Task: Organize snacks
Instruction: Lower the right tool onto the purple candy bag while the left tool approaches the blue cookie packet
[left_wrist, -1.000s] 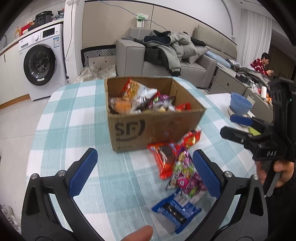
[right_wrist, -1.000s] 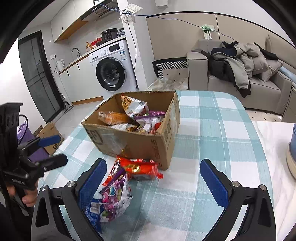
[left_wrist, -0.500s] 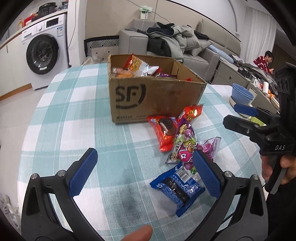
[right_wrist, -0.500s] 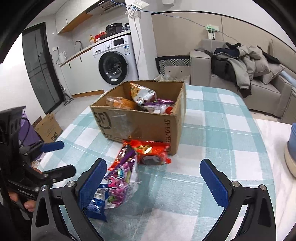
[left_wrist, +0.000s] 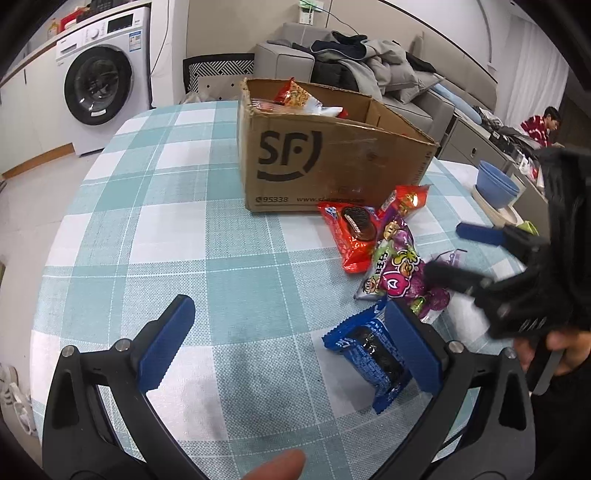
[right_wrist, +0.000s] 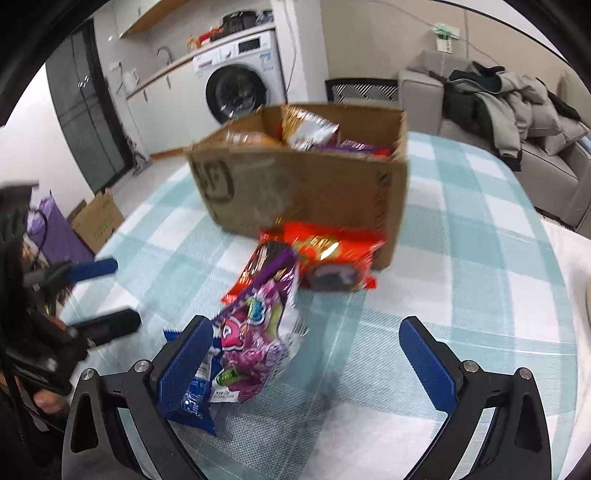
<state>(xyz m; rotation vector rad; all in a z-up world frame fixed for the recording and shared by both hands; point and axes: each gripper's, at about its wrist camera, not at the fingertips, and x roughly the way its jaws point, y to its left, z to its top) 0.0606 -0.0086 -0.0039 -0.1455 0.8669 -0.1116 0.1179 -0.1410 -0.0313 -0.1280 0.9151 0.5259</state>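
A cardboard SF box (left_wrist: 325, 162) (right_wrist: 306, 184) stands on the checked table, holding several snack packs. In front of it lie a red cookie pack (left_wrist: 351, 236) (right_wrist: 332, 258), a purple candy bag (left_wrist: 399, 269) (right_wrist: 255, 332) and a blue cookie pack (left_wrist: 373, 358) (right_wrist: 192, 391). My left gripper (left_wrist: 288, 343) is open low over the table, its right finger beside the blue pack. My right gripper (right_wrist: 310, 362) is open, its left finger beside the purple bag and blue pack; it also shows in the left wrist view (left_wrist: 458, 251).
The teal-and-white checked tablecloth (left_wrist: 166, 221) covers a rounded table. A blue bowl (left_wrist: 496, 184) stands at the table's right. A washing machine (left_wrist: 99, 88), a sofa with coats (left_wrist: 369, 74) and a seated person (left_wrist: 543, 123) are beyond the table.
Both grippers have dropped lower and closer to the loose packs in front of the box. The right gripper has swung in over the purple bag. Both stay open.
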